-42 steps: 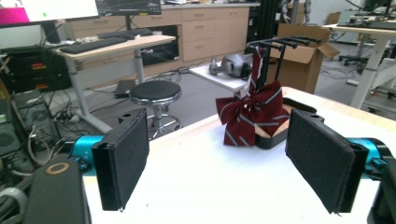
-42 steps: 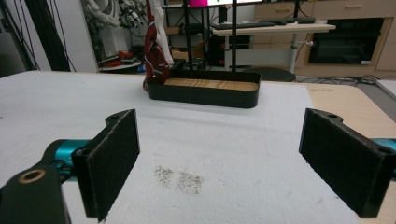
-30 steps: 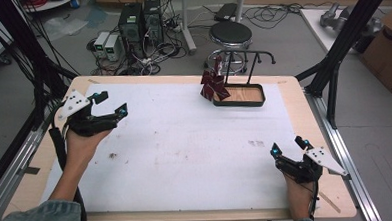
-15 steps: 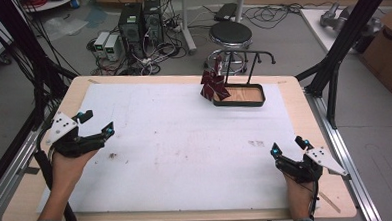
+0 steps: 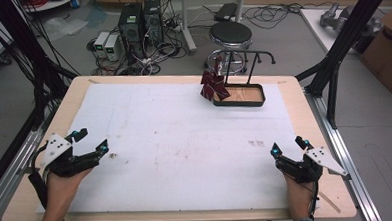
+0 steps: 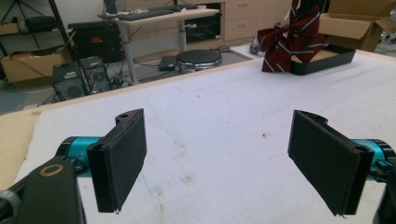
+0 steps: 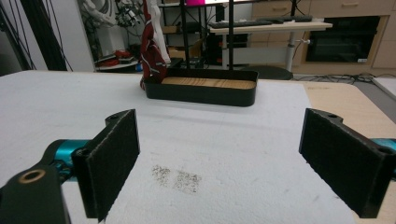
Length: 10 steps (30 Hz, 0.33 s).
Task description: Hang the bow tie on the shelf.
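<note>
1. Left tongs [image 5: 91, 140] have slid down toward the lower left of the frame, jaws wide apart, empty.
2. Right tongs [image 5: 289, 146] sit lower right, also gaping, empty.
3. Red bow tie [image 5: 213, 84] hangs at the tray [image 5: 243, 102], upper centre of the table [image 5: 185, 136].

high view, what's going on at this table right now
A person holds a two-jaw gripper in each hand, low over a white mat on the table. The left gripper and the right gripper both have their jaws open and hold nothing. At the far side, a dark red striped bow tie hangs at the black tray, untouched.
</note>
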### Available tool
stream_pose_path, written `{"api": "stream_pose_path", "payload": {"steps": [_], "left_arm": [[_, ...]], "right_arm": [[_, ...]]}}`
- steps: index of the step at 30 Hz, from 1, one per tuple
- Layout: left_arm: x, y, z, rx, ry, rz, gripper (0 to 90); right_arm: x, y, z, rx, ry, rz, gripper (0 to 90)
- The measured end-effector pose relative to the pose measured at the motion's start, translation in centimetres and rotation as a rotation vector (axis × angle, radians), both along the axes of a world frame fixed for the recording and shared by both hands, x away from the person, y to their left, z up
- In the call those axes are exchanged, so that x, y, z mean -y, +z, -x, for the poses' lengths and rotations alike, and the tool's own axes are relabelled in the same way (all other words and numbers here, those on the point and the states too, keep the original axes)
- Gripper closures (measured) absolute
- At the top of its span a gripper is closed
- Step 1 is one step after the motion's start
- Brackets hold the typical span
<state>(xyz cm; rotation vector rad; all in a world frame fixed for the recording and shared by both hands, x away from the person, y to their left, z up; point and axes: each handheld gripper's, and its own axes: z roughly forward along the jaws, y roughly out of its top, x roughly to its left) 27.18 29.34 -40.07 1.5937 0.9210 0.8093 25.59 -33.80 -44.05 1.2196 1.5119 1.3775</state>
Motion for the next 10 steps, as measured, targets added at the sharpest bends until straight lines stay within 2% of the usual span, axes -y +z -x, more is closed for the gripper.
{"api": "stream_pose_path", "payload": {"steps": [4,10], "left_arm": [[-0.3,-1.1,0.5,-0.018,0.016,0.006,20.0],[-0.4,-1.8,0.8,-0.034,0.025,0.009,20.0]], "right_arm": [[0.0,0.0,0.0,0.0,0.0,-0.001,11.2],[0.0,0.0,0.0,0.001,-0.003,0.0,11.2]]}}
